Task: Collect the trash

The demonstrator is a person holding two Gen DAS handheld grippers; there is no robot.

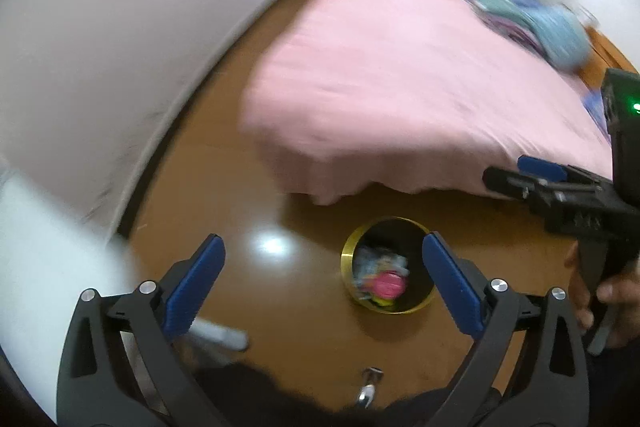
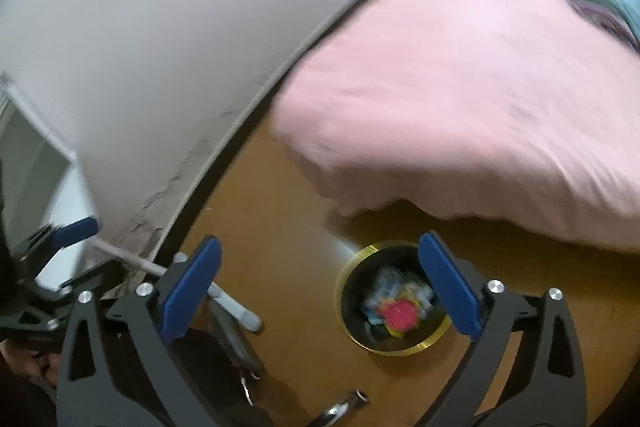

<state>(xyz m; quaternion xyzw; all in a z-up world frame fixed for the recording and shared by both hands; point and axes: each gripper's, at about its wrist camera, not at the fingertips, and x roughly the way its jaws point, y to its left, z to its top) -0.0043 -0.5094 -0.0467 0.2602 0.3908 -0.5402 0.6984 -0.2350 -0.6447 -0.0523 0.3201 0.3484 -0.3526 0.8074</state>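
Note:
A round bin with a gold rim (image 1: 346, 259) (image 2: 400, 349) stands on the wooden floor near the foot of a bed. Inside it lie colourful wrappers and a pink piece (image 1: 386, 285) (image 2: 402, 315). My left gripper (image 1: 324, 283) is open and empty, high above the floor just left of the bin. My right gripper (image 2: 320, 287) is open and empty, above the bin's left side. The right gripper also shows at the right edge of the left wrist view (image 1: 520, 173). The left gripper shows at the left edge of the right wrist view (image 2: 76, 231).
A bed with a pink sheet (image 1: 400, 79) (image 2: 480, 99) fills the right. Blue and teal cloth (image 1: 560, 31) lies at its far end. A white wall (image 1: 120, 47) runs on the left. A white rod (image 2: 236, 307) and metal parts (image 2: 340, 407) lie by the bottom edge.

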